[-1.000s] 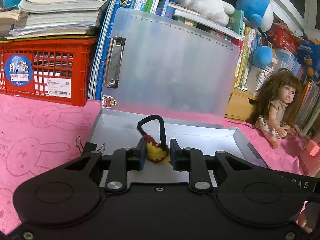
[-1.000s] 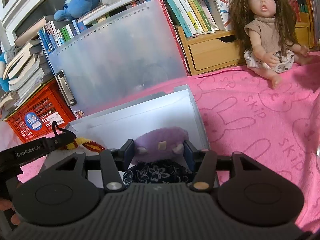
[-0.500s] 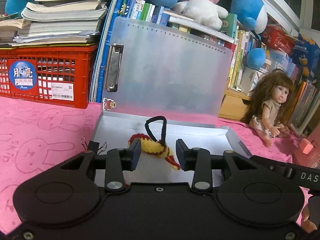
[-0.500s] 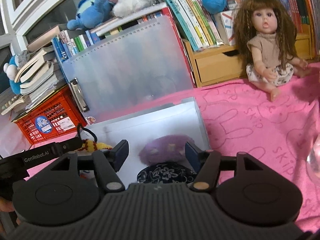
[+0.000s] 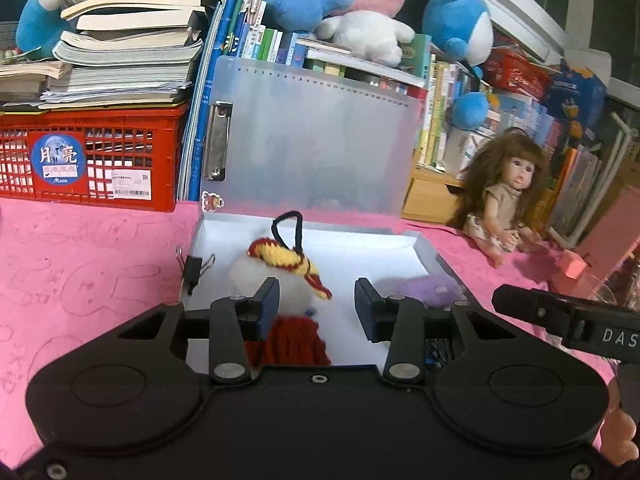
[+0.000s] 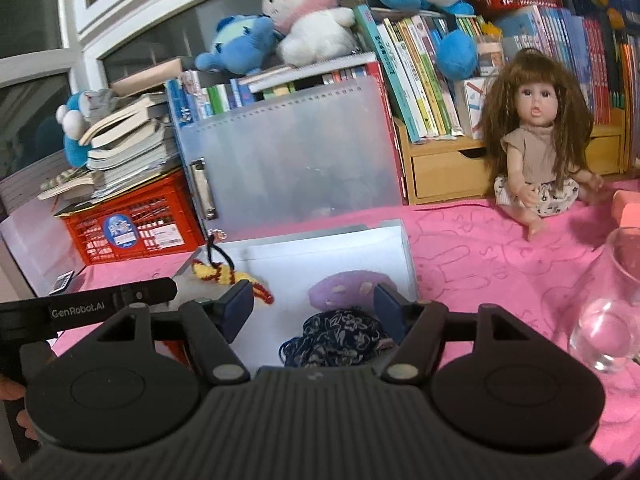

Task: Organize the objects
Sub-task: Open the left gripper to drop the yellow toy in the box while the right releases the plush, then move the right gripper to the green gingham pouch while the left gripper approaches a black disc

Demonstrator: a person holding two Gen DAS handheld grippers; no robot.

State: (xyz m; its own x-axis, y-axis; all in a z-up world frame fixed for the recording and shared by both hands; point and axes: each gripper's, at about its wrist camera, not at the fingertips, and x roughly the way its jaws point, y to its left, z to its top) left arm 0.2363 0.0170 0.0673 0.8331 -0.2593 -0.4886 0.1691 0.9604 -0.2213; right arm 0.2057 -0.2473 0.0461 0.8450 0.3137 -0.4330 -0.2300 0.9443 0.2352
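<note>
Jaws spread on both the left gripper (image 5: 316,304) and right gripper (image 6: 314,306), a knitted doll (image 5: 286,280) and purple plush (image 6: 348,290) lie in the open file box (image 5: 430,254). Both look light and squashy; the doll's black loop (image 5: 288,230) likely offers easy hold.

left claw (image 5: 316,306): jaws apart, empty | right claw (image 6: 314,308): jaws apart, empty

Left gripper (image 5: 316,304) spread, knitted doll (image 5: 286,280) in file box (image 5: 424,256)
</note>
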